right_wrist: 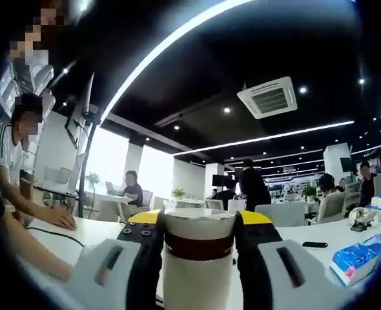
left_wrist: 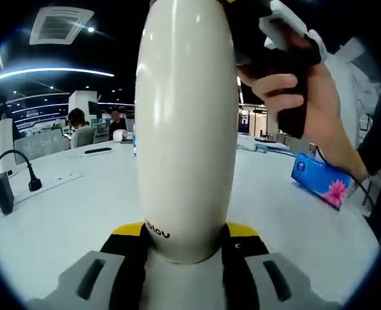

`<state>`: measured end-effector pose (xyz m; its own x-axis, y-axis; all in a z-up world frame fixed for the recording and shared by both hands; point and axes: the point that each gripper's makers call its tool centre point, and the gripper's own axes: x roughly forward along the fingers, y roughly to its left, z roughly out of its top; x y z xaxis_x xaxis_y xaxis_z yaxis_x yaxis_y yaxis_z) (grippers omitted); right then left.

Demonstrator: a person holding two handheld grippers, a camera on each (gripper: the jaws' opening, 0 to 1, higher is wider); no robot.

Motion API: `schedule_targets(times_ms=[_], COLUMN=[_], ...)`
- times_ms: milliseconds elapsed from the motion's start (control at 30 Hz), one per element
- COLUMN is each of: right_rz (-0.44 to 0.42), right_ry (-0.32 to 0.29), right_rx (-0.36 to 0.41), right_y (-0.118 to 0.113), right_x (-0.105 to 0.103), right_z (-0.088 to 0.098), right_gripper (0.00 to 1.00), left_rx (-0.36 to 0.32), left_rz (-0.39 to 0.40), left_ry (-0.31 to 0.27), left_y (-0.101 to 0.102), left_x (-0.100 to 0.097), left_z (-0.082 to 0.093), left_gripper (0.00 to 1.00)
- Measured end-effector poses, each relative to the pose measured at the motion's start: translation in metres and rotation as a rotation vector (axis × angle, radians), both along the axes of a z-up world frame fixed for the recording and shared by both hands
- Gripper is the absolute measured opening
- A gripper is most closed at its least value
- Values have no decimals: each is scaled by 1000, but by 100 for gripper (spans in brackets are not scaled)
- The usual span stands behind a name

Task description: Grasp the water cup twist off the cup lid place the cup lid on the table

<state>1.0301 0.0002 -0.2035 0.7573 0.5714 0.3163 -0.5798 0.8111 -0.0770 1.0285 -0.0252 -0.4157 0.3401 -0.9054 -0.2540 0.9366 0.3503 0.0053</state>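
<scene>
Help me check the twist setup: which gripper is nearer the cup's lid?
Right. The right gripper has its jaws closed on either side of the lid. The left gripper clamps the cup low on its body, away from the lid.

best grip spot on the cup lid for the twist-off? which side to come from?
Grip the cup lid across its round side wall, above the dark band, coming in level from the side, as the right gripper does now. The left gripper clamps the water cup body, probably enough counter-hold.
</scene>
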Motion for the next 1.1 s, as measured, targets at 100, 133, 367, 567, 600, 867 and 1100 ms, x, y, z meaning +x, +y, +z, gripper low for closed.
schedule_targets(times_ms=[100, 133, 367, 567, 600, 867, 1100], right_rz=[55, 69, 172, 232, 241, 392, 519], right_ry=[24, 29, 27, 9, 6, 52, 92], right_rx=[40, 50, 54, 29, 26, 100, 173], right_y=[0, 0, 4, 8, 8, 8, 1], right_x=[1, 1, -2, -5, -5, -5, -3], right_z=[-1, -1, 0, 1, 1, 2, 4], right_gripper=[46, 46, 46, 46, 46, 46, 46], left_rx=[0, 0, 0, 0, 0, 0, 0], left_rz=[0, 0, 0, 0, 0, 0, 0], left_ry=[0, 0, 0, 1, 1, 1, 0], left_y=[0, 0, 0, 0, 0, 0, -1], left_x=[0, 0, 1, 1, 1, 1, 2], left_z=[0, 0, 0, 0, 0, 0, 0], left_gripper=[47, 47, 47, 47, 47, 47, 47])
